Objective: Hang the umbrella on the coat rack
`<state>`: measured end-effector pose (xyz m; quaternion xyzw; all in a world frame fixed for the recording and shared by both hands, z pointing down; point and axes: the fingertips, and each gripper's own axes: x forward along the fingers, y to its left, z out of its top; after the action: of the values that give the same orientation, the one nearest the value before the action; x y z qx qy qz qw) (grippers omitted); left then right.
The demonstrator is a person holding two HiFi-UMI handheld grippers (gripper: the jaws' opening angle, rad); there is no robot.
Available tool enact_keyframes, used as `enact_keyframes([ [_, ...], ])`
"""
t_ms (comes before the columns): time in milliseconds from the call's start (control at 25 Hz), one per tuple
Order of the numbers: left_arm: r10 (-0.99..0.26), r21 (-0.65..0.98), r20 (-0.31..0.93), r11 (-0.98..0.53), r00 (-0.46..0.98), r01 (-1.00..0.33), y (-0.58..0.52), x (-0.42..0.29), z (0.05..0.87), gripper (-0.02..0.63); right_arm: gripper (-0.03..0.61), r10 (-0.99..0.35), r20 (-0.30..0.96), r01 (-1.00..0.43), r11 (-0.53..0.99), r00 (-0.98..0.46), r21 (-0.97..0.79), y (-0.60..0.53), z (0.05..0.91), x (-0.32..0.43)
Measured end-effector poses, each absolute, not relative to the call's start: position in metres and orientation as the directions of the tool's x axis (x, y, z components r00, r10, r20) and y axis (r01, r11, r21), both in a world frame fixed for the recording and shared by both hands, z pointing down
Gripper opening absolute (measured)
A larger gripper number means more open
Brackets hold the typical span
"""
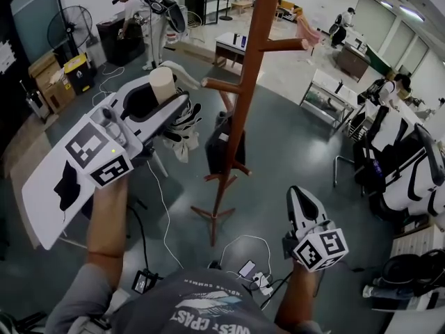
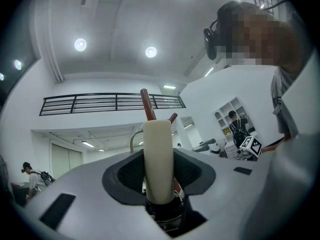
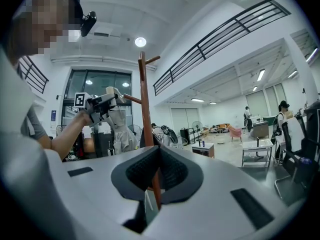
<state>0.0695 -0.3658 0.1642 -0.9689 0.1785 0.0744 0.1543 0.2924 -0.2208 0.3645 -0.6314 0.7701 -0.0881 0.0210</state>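
Your left hand-held gripper (image 1: 167,92) is clamped on the cream handle (image 2: 158,159) of the umbrella (image 1: 182,127), one pad on each side. The folded white-and-black canopy droops below and beyond the jaws. Your right hand-held gripper (image 1: 300,195) sits low at the near right, jaws together and nothing in them.

The step in hand looks like bringing the handle end to a peg on the coat rack (image 1: 250,68). Aim for the peg (image 1: 222,85) that points left from the pole, as it is the closest one. A pale curved piece (image 1: 195,75) runs off the handle's end; whether it is a strap or a crook is not clear, but that is probably what should catch. Raise it above the peg's tip, carry it right toward the pole, and lower it until the peg takes the weight. Let go only then. Watch that the canopy does not swing into the dark bag (image 1: 222,148) hanging lower on the pole.

As it stands, the umbrella is left of the pole and not yet hung. Its handle is just beside the peg's tip, and the canopy hangs between your left hand-held gripper and the dark bag.
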Motion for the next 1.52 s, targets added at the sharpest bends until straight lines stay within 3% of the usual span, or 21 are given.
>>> enact_keyframes([
  [480,-0.309,-0.341,-0.189,-0.870,0.932,-0.357,-0.368,0.089,0.136,0.166,0.028,-0.974,0.098,-0.967,0.185,-0.204,-0.175,-0.230,0.364,0.301],
  [720,-0.253,-0.295,-0.149,-0.912,0.956,-0.287,-0.355,0.107,0.162,0.166,0.028,-0.972,0.098,-0.965,0.193,-0.212,-0.178,-0.230,0.368,0.299],
  [1520,-0.263,-0.210,-0.103,-0.937,0.959,-0.279,-0.339,0.104,0.226,0.166,0.028,-0.967,0.133,-0.963,0.191,-0.218,-0.193,-0.226,0.383,0.290],
])
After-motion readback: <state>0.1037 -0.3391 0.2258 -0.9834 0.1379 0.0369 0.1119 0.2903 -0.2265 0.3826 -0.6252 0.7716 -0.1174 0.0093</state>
